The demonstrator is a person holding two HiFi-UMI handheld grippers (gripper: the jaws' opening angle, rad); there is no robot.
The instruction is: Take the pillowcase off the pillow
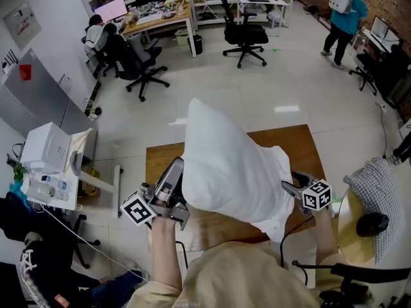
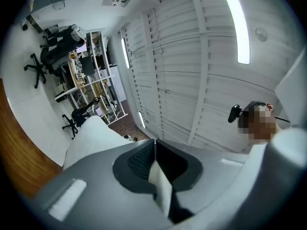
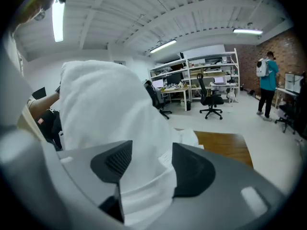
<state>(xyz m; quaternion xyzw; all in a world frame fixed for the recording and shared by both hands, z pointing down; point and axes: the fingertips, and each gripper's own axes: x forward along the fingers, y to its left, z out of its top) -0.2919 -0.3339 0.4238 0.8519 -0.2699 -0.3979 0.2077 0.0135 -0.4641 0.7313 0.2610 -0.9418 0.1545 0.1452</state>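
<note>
- My left gripper (image 2: 154,150) has its fingers clamped together on a thin fold of the pillowcase (image 2: 162,188).
- My right gripper (image 3: 148,159) has its fingers apart, with bunched cloth loose between them.
- The pillow (image 1: 221,159) hangs tilted over the desk (image 1: 302,147) and seems still cased, so I judge most of the stripping remains.

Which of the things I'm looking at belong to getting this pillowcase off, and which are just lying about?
Job: pillowcase, pillow hidden inside; left gripper, shut on its fabric; right gripper, open around it; wooden table.
Lying about: office chair; white box; checked cloth.
</note>
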